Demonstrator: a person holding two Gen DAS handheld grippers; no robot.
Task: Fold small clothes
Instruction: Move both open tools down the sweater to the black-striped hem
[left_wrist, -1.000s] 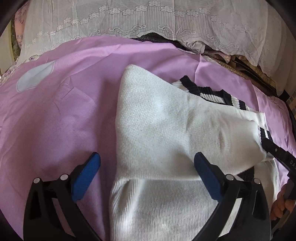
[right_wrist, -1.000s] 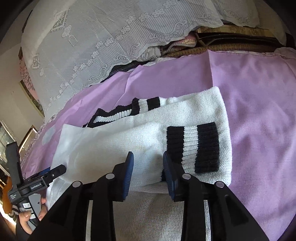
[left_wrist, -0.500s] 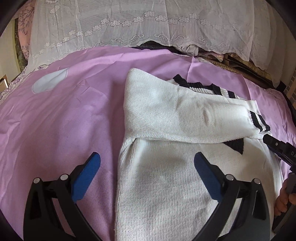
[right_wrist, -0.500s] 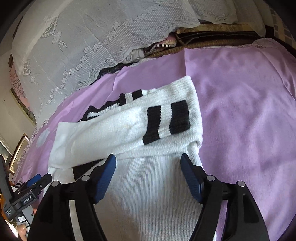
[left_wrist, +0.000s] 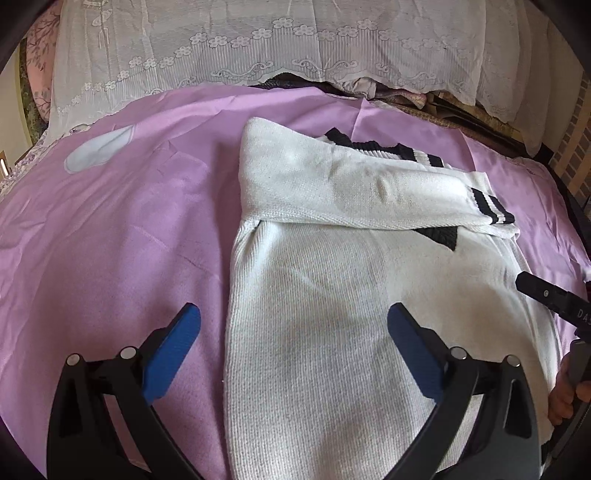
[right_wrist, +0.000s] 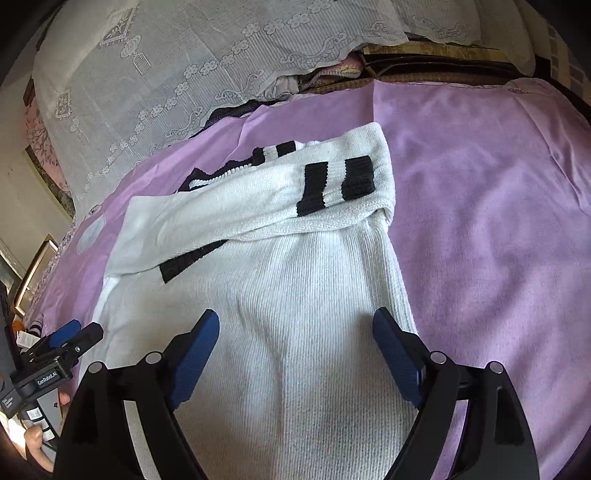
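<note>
Bare purple sheet (left_wrist: 110, 229) lay open on both sides of the white sweater (left_wrist: 332, 295), with a lace cover (left_wrist: 258, 48) along the far edge. The left claw (left_wrist: 293, 332) gaped wide above the sweater's left edge, gripping nothing; the right claw (right_wrist: 295, 343) gaped wide over its body, empty too. One black-striped sleeve (right_wrist: 258, 206) lay folded across the chest.

This looks like a bedroom in someone's home: a bed spread with a lilac sheet (left_wrist: 110, 236), a white lace cover (right_wrist: 177, 74) draped over piled bedding at the far side, a framed picture (right_wrist: 33, 269) leaning at the left, brick wall (left_wrist: 570, 147) at the right
</note>
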